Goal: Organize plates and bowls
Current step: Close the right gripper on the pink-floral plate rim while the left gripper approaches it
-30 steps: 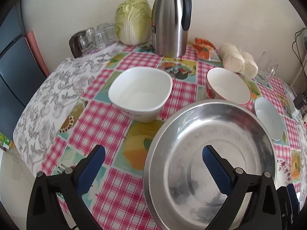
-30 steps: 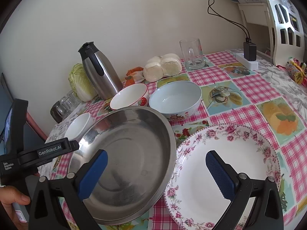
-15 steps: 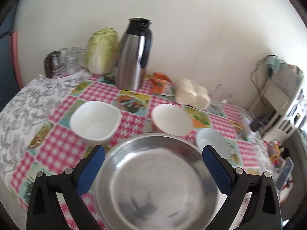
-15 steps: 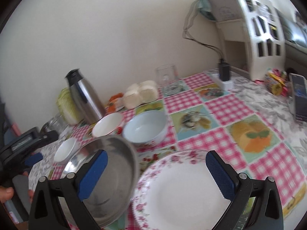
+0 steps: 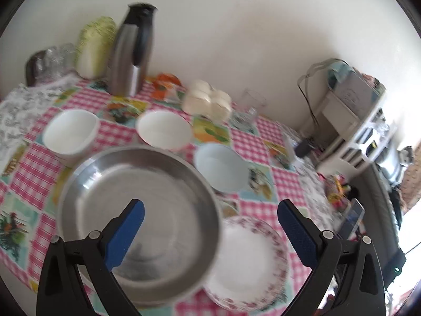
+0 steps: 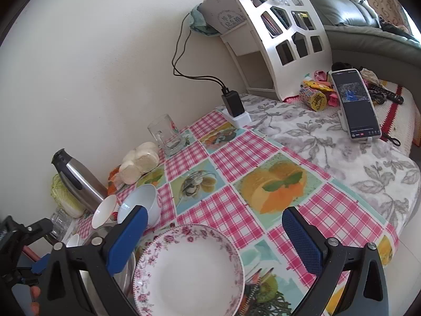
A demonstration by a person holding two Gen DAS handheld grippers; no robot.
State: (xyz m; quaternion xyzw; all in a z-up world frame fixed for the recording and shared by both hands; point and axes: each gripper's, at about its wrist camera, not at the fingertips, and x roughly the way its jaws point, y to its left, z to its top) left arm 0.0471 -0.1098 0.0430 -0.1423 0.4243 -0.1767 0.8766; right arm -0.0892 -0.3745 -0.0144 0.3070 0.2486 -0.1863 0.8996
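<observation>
A large steel dish [image 5: 139,218] sits at the table's front, its right rim over a floral-rimmed white plate [image 5: 250,260]. Behind stand a white square bowl [image 5: 69,133], a white bowl with a red outside [image 5: 164,130] and a pale blue bowl [image 5: 221,167]. My left gripper [image 5: 210,210] is open and empty above the dish and plate. My right gripper [image 6: 211,217] is open and empty above the floral plate [image 6: 189,271]. The pale blue bowl [image 6: 140,205] and the red-sided bowl [image 6: 105,210] show at the left there; the steel dish [image 6: 123,271] is mostly hidden.
Along the wall stand a steel thermos [image 5: 131,50], a cabbage [image 5: 94,44], glasses [image 5: 52,58], wrapped buns [image 5: 208,100] and a glass mug [image 6: 165,134]. A charger block [image 6: 234,105], a phone [image 6: 355,102] and snacks [image 6: 314,93] lie at the right. A white rack [image 6: 276,21] stands behind.
Both grippers have swung to the right and lifted. The left view now takes in the floral plate and pale blue bowl; the right view now shows the table's right end. Nothing was grasped.
</observation>
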